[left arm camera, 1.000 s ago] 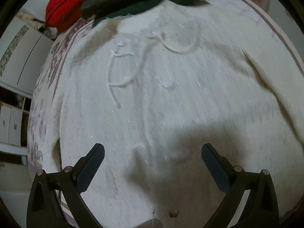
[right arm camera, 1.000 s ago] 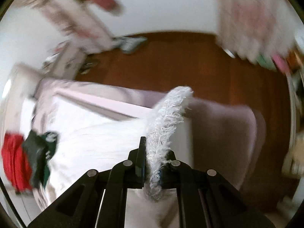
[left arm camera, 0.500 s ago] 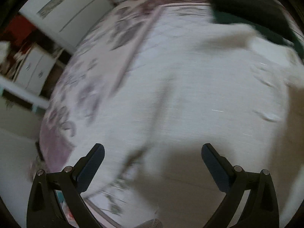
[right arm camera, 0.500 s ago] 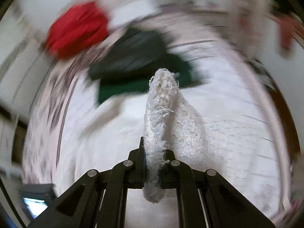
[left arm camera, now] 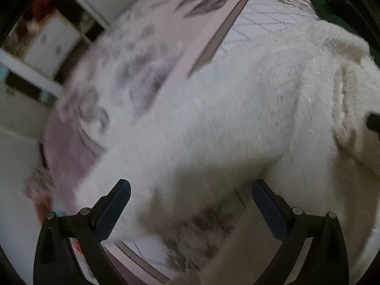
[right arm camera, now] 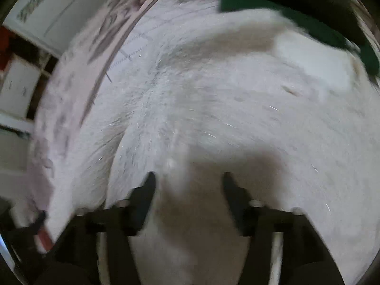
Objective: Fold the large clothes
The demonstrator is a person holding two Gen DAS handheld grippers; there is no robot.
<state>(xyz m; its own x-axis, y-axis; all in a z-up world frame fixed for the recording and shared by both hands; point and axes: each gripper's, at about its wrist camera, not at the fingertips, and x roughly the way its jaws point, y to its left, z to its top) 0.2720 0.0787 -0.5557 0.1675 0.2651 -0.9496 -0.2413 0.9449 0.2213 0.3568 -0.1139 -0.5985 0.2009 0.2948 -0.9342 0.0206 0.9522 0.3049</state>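
Note:
A fluffy white sweater (left arm camera: pixel 237 123) lies spread on a bed with a floral cover (left arm camera: pixel 142 76). My left gripper (left arm camera: pixel 190 201) hovers over the sweater's near edge, open, nothing between its fingers. At the right, a folded-over fuzzy part (left arm camera: pixel 349 104) of the sweater lies on top. In the right wrist view, blurred by motion, my right gripper (right arm camera: pixel 188 185) points down at the white sweater (right arm camera: pixel 213 109). Its jaws are opening, and a hump of white fabric (right arm camera: pixel 190 204) sits loose between the fingers without being pressed.
A dark green garment (right arm camera: pixel 296 4) lies at the far right of the bed, also seen as green cloth (left arm camera: pixel 332 7). White cupboards (right arm camera: pixel 47 11) and drawers (left arm camera: pixel 47 45) stand beyond the bed's left edge.
My right gripper swung over the bed with a fold of the sweater clamped, came down, and its jaws have parted off the fabric. My left gripper slid sideways toward the sweater's edge, staying open.

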